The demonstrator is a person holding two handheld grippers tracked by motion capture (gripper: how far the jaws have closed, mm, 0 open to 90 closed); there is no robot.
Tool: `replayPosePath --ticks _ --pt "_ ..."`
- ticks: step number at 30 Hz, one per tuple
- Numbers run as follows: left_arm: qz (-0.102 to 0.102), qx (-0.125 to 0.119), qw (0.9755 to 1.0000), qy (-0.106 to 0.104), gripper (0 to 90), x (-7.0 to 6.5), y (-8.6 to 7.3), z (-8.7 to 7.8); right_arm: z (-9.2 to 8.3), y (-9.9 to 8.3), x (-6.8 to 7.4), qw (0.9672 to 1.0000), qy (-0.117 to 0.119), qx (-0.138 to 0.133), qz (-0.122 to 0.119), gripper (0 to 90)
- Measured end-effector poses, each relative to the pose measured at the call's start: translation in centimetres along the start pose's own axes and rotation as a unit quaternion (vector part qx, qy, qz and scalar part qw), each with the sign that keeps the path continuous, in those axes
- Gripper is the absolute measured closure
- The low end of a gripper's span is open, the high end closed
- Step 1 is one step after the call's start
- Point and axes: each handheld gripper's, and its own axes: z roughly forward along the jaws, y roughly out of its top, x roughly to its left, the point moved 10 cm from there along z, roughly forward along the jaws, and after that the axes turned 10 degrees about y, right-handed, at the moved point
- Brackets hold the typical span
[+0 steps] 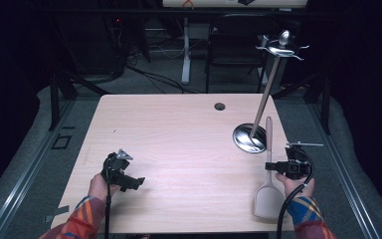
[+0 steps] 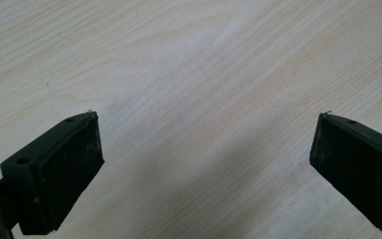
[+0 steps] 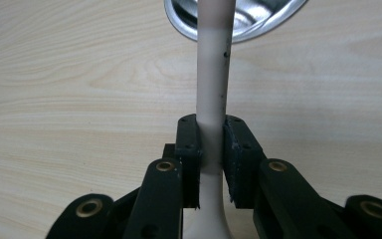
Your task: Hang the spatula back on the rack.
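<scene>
A pale wooden desk (image 1: 179,144) fills the middle of the high view. Its cable hole (image 1: 220,106) sits near the far edge. Right of the hole and nearer the camera, a round metal base (image 1: 246,139) rests on the desk, and a thin pole (image 1: 264,97) leans up from it to a hooked metal top (image 1: 282,48). Beyond the hole, past the desk's far edge, a dark chair (image 1: 236,45) stands on grey carpet (image 1: 144,82), with a white desk leg (image 1: 186,50) to its left.
</scene>
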Motion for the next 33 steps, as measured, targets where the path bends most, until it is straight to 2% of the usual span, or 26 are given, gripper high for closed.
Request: replayPosePath --ticks 6,8,11,14,15,16,19,21,22,26,33 --pt "0.003 0.000 1.0000 -0.003 0.1 -0.1 0.1 0.0 -1.0 0.4 0.5 0.9994 -0.009 -0.019 -0.028 78.9" --pt "0.002 -0.001 1.0000 -0.002 0.1 -0.1 0.1 0.0 -1.6 0.6 0.8 0.9985 -0.014 -0.028 -0.045 78.9" --pt "0.004 -0.001 1.0000 -0.001 0.1 -0.1 0.2 0.0 -2.0 0.8 1.0 0.9978 -0.014 -0.039 -0.052 78.9" --pt "0.006 -0.002 1.0000 -0.002 0.1 -0.2 0.3 0.1 -2.7 1.0 1.0 0.9958 -0.027 -0.047 -0.073 79.0" --pt "0.007 -0.002 1.0000 -0.003 0.1 -0.2 0.4 0.1 -2.9 1.0 1.0 0.9955 -0.032 -0.040 -0.080 79.0" --pt "0.008 -0.001 1.0000 -0.003 0.1 -0.3 0.4 0.1 -3.0 1.2 1.4 0.9944 -0.023 -0.057 -0.086 78.9" --pt "0.008 -0.002 0.9999 -0.006 0.1 -0.4 0.5 0.1 -3.3 1.4 1.7 0.9930 -0.026 -0.063 -0.097 78.9" --pt "0.009 -0.003 0.9999 -0.008 0.0 -0.4 0.5 0.1 -3.7 1.6 2.1 0.9902 -0.030 -0.075 -0.114 79.0" --pt "0.008 -0.005 0.9999 -0.009 0.0 -0.4 0.6 0.1 -3.7 1.6 2.1 0.9902 -0.030 -0.075 -0.114 79.0" --pt "0.008 -0.006 0.9999 -0.007 0.0 -0.4 0.6 0.2 -4.4 2.0 2.7 0.9860 -0.032 -0.088 -0.138 78.9" --pt "0.007 -0.007 0.9999 -0.007 0.0 -0.4 0.6 0.2 -5.1 2.5 3.2 0.9833 -0.029 -0.096 -0.152 79.0"
